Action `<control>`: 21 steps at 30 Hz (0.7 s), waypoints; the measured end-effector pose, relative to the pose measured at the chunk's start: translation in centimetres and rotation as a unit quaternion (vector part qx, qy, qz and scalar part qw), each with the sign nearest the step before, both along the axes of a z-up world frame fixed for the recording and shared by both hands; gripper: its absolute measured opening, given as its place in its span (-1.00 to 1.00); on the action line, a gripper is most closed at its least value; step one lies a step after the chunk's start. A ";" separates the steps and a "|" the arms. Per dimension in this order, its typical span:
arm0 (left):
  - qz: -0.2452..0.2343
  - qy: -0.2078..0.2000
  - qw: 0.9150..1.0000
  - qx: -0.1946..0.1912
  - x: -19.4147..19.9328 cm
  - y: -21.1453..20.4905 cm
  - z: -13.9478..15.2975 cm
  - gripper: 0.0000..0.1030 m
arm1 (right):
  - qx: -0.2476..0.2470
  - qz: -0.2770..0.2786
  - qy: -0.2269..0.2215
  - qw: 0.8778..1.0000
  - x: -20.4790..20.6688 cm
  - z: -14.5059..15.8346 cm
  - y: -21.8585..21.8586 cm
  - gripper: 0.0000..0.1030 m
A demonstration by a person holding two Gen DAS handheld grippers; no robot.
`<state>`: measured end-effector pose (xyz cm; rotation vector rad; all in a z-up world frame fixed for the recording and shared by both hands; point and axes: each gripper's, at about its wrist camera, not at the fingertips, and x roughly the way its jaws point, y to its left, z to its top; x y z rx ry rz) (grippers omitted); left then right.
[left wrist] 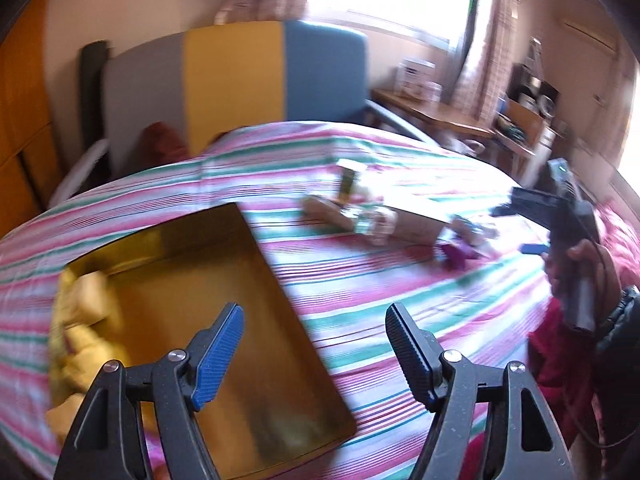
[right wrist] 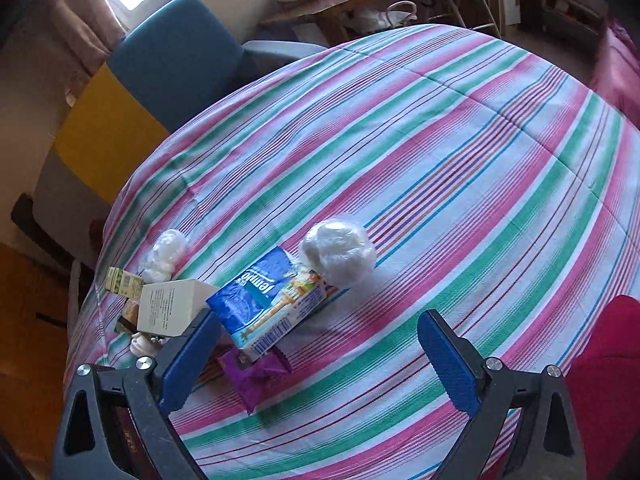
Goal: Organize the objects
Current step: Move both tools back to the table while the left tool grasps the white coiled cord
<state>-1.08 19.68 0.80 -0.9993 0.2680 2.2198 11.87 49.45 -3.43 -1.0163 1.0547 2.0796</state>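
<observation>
Right wrist view shows the right gripper (right wrist: 316, 354) spread wide and empty just before the blue tissue pack (right wrist: 266, 298) on the striped bed cover (right wrist: 460, 168), seemingly lined up to take it, while the left gripper (left wrist: 314, 354) hangs open over the gold rectangular tin box (left wrist: 208, 312).

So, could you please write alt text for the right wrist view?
The open right gripper hovers over a blue Tempo tissue pack on a pink-and-green striped bedcover, beside a white plastic-wrapped ball and a white carton.

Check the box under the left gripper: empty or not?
Not empty. The box holds something yellow at its left side; the rest shows bare floor.
</observation>
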 end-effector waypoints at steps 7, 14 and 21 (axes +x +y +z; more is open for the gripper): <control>-0.051 -0.017 0.998 -0.030 0.6 5.9 -1.7 0.43 | -0.030 -0.020 0.028 0.999 0.9 -0.4 0.8 0.99; -0.013 -0.120 0.993 -0.012 -3.0 8.6 -3.2 0.38 | -0.039 -0.009 0.040 0.998 1.4 -0.3 0.8 0.99; -0.002 -0.111 0.994 -0.024 -5.5 13.0 -4.9 0.24 | -0.049 0.005 0.052 0.997 1.4 -0.3 0.6 0.99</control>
